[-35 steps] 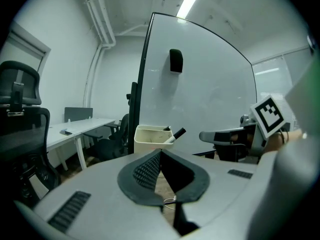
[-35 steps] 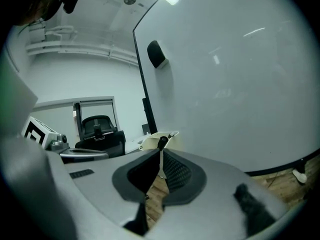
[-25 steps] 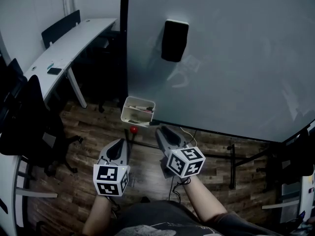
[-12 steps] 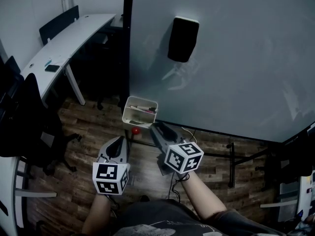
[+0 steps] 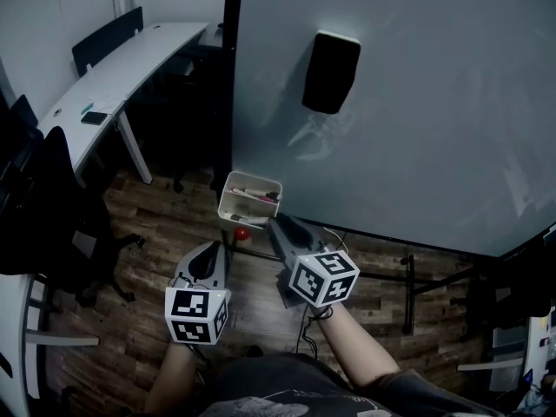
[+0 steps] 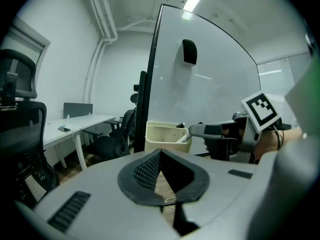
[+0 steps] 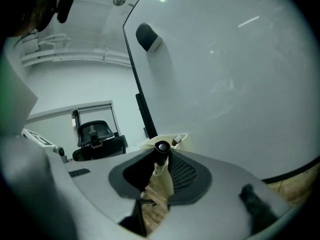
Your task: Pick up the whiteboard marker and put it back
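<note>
- While held out to the cream tray (image 5: 224,200) at the lower left corner of the whiteboard (image 5: 417,111), pinches the dark top end of the whiteboard marker (image 7: 160,150) with the right gripper (image 5: 274,224).
- Has just been closing that claw, with the marker between the two pads and touching both.
- Leans the marker at the tray's near right corner, light body down toward the tray, dark end up at the claw tips.
- Holds the left gripper (image 5: 214,248) nearer and to the left, apart from the tray, claw tips together on nothing.
- Shows more pens lying in the tray, too small to tell apart.
- Shows a small red thing (image 5: 242,231) just below the tray, above the wood floor (image 5: 156,311).
- Shows a black eraser (image 5: 331,72) stuck high on the whiteboard, far above the tray.
- Shows a long white desk (image 5: 122,76) far left and a black chair (image 5: 43,215) near left.
</note>
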`<action>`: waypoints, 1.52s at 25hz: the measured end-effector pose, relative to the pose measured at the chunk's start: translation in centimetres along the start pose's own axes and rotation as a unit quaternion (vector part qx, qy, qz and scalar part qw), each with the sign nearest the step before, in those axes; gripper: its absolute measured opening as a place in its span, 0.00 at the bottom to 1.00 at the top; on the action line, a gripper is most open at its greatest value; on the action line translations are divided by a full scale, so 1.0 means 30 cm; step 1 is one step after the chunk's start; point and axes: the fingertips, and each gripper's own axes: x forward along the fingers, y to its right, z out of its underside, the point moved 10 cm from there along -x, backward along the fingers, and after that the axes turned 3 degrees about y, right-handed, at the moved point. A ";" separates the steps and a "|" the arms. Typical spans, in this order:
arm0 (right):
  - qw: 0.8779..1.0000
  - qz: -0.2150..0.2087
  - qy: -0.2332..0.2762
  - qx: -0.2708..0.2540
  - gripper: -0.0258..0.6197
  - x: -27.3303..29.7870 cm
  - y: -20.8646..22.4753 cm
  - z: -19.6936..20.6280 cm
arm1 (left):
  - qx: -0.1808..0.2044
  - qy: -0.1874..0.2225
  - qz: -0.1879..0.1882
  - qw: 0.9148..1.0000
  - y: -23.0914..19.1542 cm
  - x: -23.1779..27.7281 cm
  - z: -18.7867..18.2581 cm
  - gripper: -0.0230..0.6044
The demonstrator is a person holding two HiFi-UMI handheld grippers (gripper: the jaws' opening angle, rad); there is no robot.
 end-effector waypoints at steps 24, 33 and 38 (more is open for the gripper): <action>0.994 -0.048 0.094 -0.033 0.18 -0.237 -0.075 -0.198 | 0.011 0.029 -0.017 0.999 0.149 -0.116 -0.045 0.06; 0.995 -0.048 0.086 -0.030 0.18 -0.492 -0.079 -0.154 | 0.002 0.055 -0.010 0.998 0.334 -0.267 -0.033 0.06; 0.995 -0.054 0.077 -0.031 0.18 -0.639 -0.077 -0.128 | 0.012 0.071 -0.030 0.997 0.447 -0.355 -0.025 0.06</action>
